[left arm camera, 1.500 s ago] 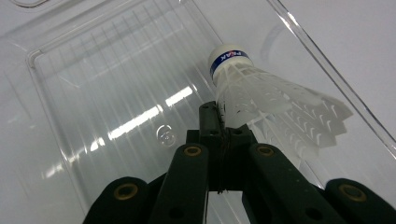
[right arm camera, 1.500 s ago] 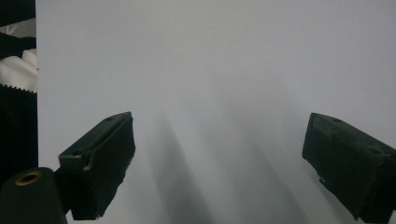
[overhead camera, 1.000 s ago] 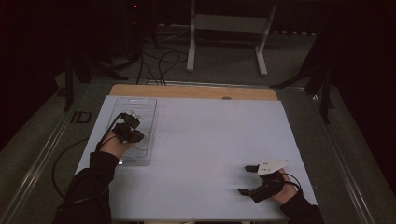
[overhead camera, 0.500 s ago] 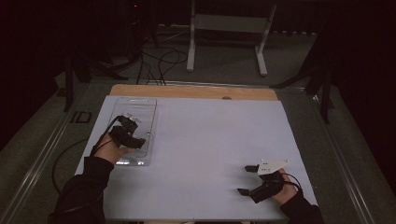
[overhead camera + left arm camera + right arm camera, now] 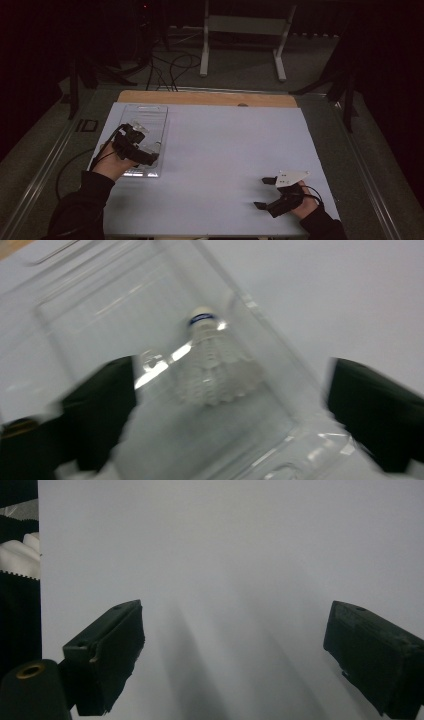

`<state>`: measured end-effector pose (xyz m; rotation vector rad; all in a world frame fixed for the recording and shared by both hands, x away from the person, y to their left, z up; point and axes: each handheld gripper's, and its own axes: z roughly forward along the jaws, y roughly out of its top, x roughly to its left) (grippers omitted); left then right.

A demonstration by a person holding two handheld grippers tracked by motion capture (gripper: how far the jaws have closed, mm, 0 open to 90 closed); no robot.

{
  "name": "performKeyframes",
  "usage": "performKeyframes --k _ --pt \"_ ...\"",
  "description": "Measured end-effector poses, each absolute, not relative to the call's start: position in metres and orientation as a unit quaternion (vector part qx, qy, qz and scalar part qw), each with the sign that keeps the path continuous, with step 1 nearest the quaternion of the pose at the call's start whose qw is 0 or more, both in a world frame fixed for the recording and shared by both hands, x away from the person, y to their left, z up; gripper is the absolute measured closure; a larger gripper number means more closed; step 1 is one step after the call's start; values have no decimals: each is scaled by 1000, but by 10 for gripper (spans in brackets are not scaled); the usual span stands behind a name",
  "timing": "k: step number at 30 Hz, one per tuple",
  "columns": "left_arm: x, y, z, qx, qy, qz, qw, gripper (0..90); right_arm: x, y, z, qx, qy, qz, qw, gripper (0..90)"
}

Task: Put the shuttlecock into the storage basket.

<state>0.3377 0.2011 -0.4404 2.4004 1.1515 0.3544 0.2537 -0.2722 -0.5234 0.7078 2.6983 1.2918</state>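
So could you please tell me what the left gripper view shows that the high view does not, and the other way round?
Left gripper view alone: a white shuttlecock with a blue-banded cork, lying inside the clear plastic box, loose between the left tool's wide-open jaws, which have just been opening. High view alone: the right tool, open over the white sheet, and the wooden table edge. Both: box, left tool, sheet.

Left tongs [image 5: 141,141] over near end of clear plastic tray [image 5: 150,114], jaws just been opening, nothing gripped between them. Tray lies at left edge of white table [image 5: 215,150]. Right tongs [image 5: 264,192] near front right corner, jaws apart, empty.
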Motion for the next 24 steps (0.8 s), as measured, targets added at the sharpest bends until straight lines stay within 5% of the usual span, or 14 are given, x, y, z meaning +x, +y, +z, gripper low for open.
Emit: performKeyframes --k 24 --pt "331 167 -429 886 356 99 281 4 253 -274 -522 231 875 424 34 92"
